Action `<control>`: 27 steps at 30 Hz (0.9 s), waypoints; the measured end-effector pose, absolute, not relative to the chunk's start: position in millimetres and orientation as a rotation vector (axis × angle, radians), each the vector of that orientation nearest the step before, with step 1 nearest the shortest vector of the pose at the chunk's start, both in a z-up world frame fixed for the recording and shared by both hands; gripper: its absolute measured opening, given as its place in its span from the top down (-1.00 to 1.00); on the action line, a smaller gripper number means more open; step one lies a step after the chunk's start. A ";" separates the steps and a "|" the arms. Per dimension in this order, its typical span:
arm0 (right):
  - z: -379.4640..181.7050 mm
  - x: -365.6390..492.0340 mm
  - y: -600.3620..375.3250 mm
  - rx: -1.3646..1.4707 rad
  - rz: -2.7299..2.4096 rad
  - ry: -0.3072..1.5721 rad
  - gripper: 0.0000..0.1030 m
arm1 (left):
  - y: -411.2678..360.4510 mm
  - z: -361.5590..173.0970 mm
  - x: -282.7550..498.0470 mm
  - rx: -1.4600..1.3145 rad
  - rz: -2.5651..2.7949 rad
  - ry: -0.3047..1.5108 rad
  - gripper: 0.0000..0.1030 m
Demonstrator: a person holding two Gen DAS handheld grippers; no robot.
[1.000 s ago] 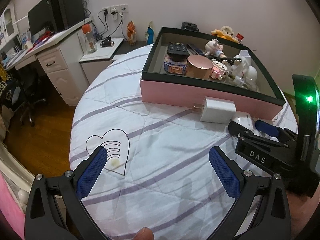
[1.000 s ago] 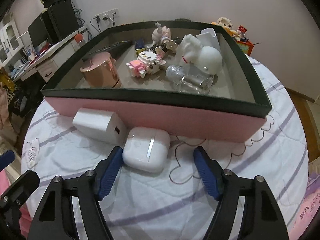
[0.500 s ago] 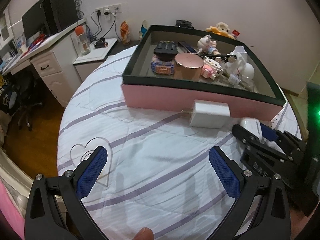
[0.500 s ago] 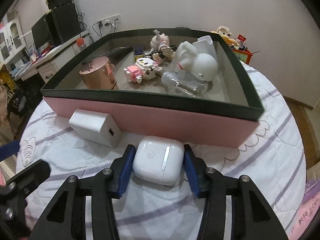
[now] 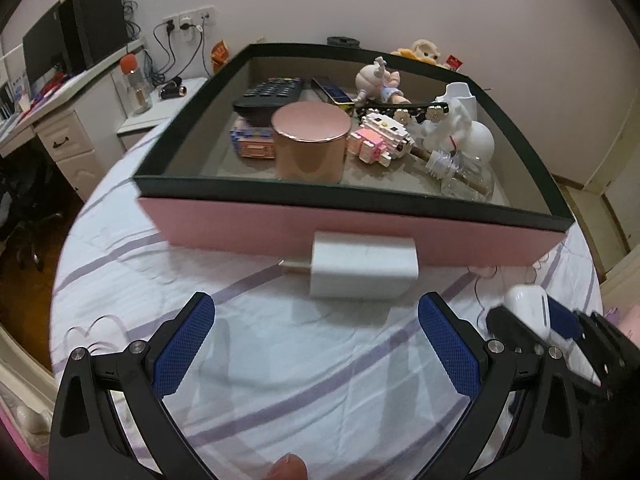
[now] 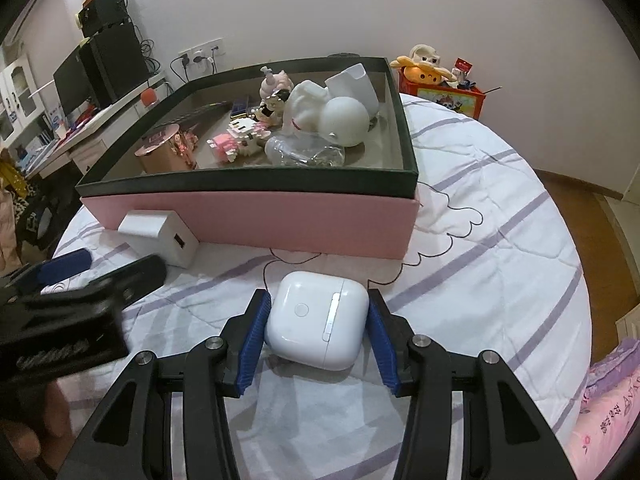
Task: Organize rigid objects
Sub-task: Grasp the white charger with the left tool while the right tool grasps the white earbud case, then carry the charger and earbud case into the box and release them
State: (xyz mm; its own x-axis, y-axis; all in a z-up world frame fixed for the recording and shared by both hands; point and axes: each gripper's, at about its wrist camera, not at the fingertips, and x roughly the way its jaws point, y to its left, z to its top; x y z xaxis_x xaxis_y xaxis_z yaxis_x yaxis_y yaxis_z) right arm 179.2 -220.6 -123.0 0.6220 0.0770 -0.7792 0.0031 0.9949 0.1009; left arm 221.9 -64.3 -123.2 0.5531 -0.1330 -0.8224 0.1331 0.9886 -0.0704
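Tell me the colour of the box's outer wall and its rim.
Pink wall, dark green rim; clearest in the left wrist view.

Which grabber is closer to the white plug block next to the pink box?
Left. The left gripper is open just in front of the charger; the right gripper is off to the side, shut on the earbud case.

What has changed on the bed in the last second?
The right tool closed on the earbud case and now grips it. The left tool, open and empty, moved toward the charger. The charger, the box and the things inside it stayed in place.
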 end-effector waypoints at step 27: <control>-108.1 167.8 -218.6 0.124 0.078 0.878 0.05 | -23.4 -103.4 200.3 -0.062 -0.179 0.929 -0.29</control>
